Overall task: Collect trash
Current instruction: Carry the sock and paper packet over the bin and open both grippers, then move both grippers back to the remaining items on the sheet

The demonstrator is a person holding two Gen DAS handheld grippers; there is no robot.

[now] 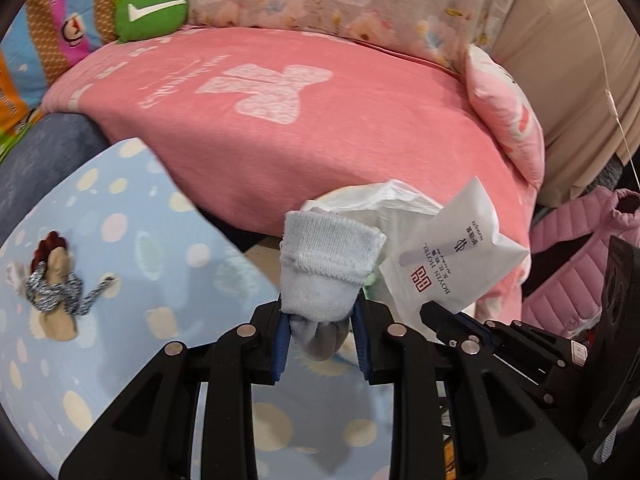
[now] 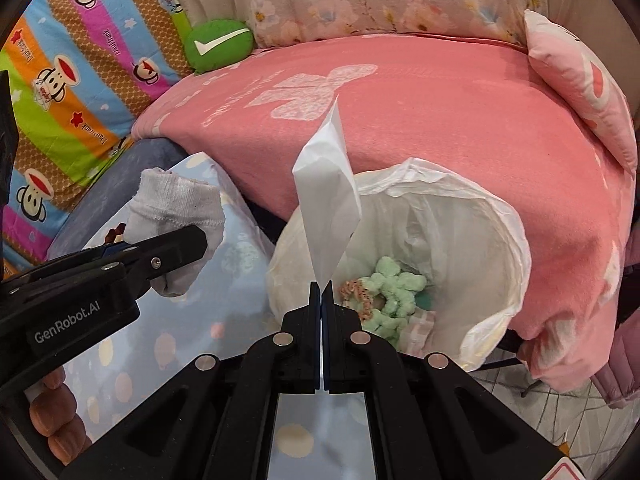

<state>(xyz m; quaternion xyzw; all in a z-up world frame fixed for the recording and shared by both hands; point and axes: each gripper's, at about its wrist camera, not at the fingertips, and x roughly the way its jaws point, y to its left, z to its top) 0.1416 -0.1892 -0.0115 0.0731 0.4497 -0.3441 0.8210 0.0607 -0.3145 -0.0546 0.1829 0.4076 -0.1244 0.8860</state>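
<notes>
Writing on packet: I read "BOYIN HOTEL" upside down in the left view on the white packet (image 1: pixel 452 258), with a red square emblem beside it and smaller lines I cannot make out.
Writing on gripper: the side of my left gripper (image 2: pixel 176 246) reads "GenRobot.AI" in the right view.
Other marks: a green cushion (image 1: pixel 152 12) carries a white check mark; the striped monkey-print cloth (image 2: pixel 76 72) has small script too fine for me to read.
Packet look: flat, white, papery, standing upright from one pinched corner.
Sock look: the sock (image 1: pixel 324 276) is pale grey-blue knit with a folded cuff and a darker toe.
Left jaws: I have them narrowed onto the sock, cuff sticking out past the tips.
Right jaws: my right gripper (image 2: pixel 321 286) is fully closed on the packet's lower corner.
Where the trash is: both items are in the air near the white bag (image 2: pixel 460 208), the packet above its open mouth, the sock off to the left.
Bag contents: green fluffy yarn (image 2: pixel 394 292) lies inside.
Surroundings: a pink blanket (image 1: pixel 320 120) lies behind the bag.
</notes>
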